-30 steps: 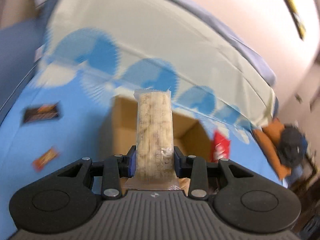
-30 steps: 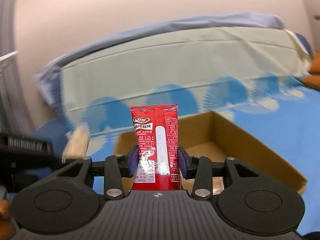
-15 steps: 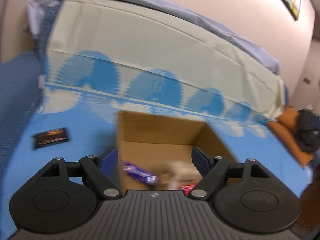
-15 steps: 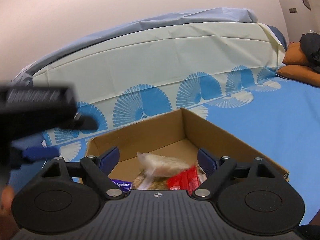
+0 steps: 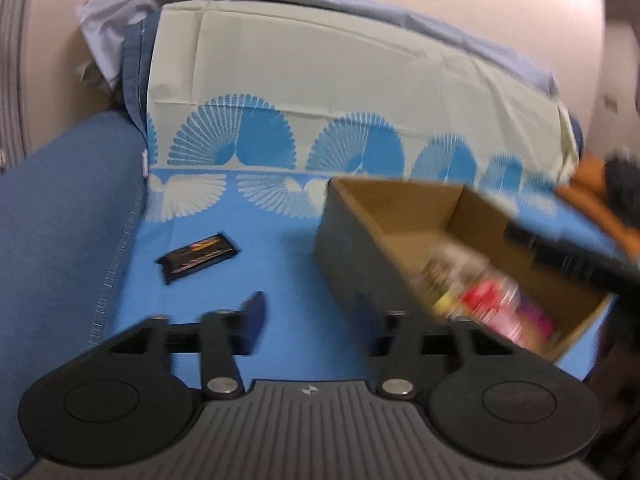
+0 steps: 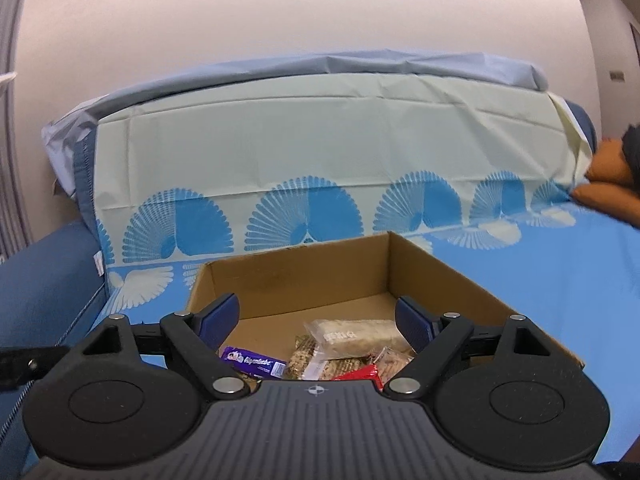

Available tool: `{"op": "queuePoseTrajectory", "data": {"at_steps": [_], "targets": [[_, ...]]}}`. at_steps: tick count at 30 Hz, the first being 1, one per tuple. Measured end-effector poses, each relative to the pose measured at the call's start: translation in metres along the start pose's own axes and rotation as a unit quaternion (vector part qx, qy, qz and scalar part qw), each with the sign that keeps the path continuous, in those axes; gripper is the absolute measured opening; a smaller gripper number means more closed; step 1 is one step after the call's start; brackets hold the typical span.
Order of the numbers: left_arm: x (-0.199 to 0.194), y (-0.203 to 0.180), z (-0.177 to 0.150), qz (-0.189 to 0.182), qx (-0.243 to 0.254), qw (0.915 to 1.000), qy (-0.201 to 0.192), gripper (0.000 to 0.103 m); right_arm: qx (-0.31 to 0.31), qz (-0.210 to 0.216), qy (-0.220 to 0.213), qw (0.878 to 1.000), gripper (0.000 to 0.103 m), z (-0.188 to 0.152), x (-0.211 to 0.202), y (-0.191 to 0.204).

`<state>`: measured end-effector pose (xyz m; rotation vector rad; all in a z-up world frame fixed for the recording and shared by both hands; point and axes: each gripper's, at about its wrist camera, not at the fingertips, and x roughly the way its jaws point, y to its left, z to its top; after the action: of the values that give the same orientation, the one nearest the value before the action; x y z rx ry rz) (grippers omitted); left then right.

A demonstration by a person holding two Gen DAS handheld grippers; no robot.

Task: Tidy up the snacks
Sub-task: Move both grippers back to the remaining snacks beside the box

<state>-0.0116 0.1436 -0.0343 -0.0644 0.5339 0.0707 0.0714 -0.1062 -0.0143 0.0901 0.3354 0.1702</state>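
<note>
The snacks I'm sorting sit in the cardboard box (image 6: 436,280), just ahead of and below my right hand-held gripper (image 6: 316,320). Between its fingers I look down on a purple bar (image 6: 253,361) near the left finger, a pale cereal bar (image 6: 356,334) in a clear wrapper towards the right finger, some brownish bars under it, and a red packet (image 6: 358,374) at the near edge, partly hidden by the gripper body. The right hand-held gripper is spread wide with nothing pinched; its jaws are just starting to close, and the snacks lie below them, untouched.

From my left hand-held gripper (image 5: 316,316) the same box (image 5: 352,252) is ahead and to the right, blurred, its contents only a smear of red, yellow and pink. The left jaws are closing with only blue sheet between them; the right finger is lost in the blur against the box wall. A dark packet (image 5: 199,257) lies flat on the bed (image 5: 280,248), ahead and left of this gripper, well apart from the box. A blurred black bar crossing the box's far right corner is the other gripper.

Beyond the box rises a pale cover with blue fan prints (image 6: 296,216), and an orange cushion (image 6: 604,180) lies far right.
</note>
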Motion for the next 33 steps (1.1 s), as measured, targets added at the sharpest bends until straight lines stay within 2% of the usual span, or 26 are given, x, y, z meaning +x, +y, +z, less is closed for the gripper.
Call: {"op": "queuePoseTrajectory", "data": {"at_steps": [1, 3, 4, 5, 6, 8, 9, 12, 14, 19, 21, 22, 23, 24, 27, 28, 33], "targets": [[-0.001, 0.005, -0.009, 0.004, 0.018, 0.9998, -0.001, 0.024, -0.009, 0.004, -0.003, 1.0, 0.077, -0.002, -0.003, 0.004], [-0.002, 0.018, -0.03, 0.019, 0.042, 0.9989, -0.005, 0.023, -0.023, 0.014, -0.007, 1.0, 0.067, -0.005, -0.007, 0.01], [-0.001, 0.026, -0.046, 0.026, 0.044, 0.9987, -0.003, 0.023, -0.03, 0.021, -0.008, 0.999, 0.055, -0.007, -0.009, 0.013], [0.003, 0.036, -0.06, 0.032, 0.028, 0.999, 0.014, 0.022, -0.037, 0.029, -0.01, 0.999, 0.048, -0.009, -0.012, 0.017], [0.007, 0.044, -0.059, 0.035, 0.001, 0.9991, 0.023, 0.022, -0.043, 0.04, -0.011, 0.998, 0.038, -0.011, -0.015, 0.02], [0.003, 0.058, -0.056, 0.05, -0.045, 0.9977, -0.001, 0.022, -0.057, 0.054, -0.018, 0.997, 0.034, -0.014, -0.021, 0.029], [0.006, 0.063, -0.057, 0.057, -0.058, 0.9967, 0.003, 0.022, -0.064, 0.059, -0.024, 0.996, 0.031, -0.016, -0.024, 0.033], [0.008, 0.067, -0.058, 0.066, -0.065, 0.9957, 0.007, 0.022, -0.088, 0.079, -0.037, 0.992, 0.031, -0.022, -0.035, 0.048], [0.004, 0.07, -0.058, 0.059, -0.072, 0.9956, -0.006, 0.022, -0.11, 0.093, -0.043, 0.989, 0.031, -0.027, -0.04, 0.061], [-0.002, 0.081, -0.055, 0.064, -0.111, 0.9914, -0.025, 0.024, -0.149, 0.133, -0.028, 0.979, 0.031, -0.041, -0.046, 0.089], [-0.004, 0.085, -0.054, 0.076, -0.126, 0.9887, -0.03, 0.033, -0.153, 0.151, -0.011, 0.977, 0.031, -0.043, -0.042, 0.1], [-0.004, 0.088, -0.054, 0.085, -0.135, 0.9867, -0.034, 0.041, -0.152, 0.159, 0.004, 0.976, 0.031, -0.043, -0.037, 0.106], [-0.006, 0.091, -0.053, 0.085, -0.142, 0.9855, -0.039, 0.041, -0.149, 0.167, 0.02, 0.974, 0.032, -0.042, -0.032, 0.113], [-0.007, 0.091, -0.053, 0.082, -0.142, 0.9856, -0.043, 0.041, -0.148, 0.174, 0.035, 0.973, 0.037, -0.042, -0.025, 0.12], [-0.008, 0.09, -0.052, 0.089, -0.136, 0.9856, -0.045, 0.041, -0.144, 0.176, 0.073, 0.971, 0.061, -0.042, 0.002, 0.145], [-0.008, 0.09, -0.051, 0.09, -0.136, 0.9854, -0.047, 0.041, -0.137, 0.172, 0.09, 0.971, 0.066, -0.042, 0.015, 0.154], [-0.011, 0.092, -0.053, 0.08, -0.137, 0.9859, -0.053, 0.041, -0.079, 0.126, 0.173, 0.974, 0.07, -0.048, 0.083, 0.188]]}}
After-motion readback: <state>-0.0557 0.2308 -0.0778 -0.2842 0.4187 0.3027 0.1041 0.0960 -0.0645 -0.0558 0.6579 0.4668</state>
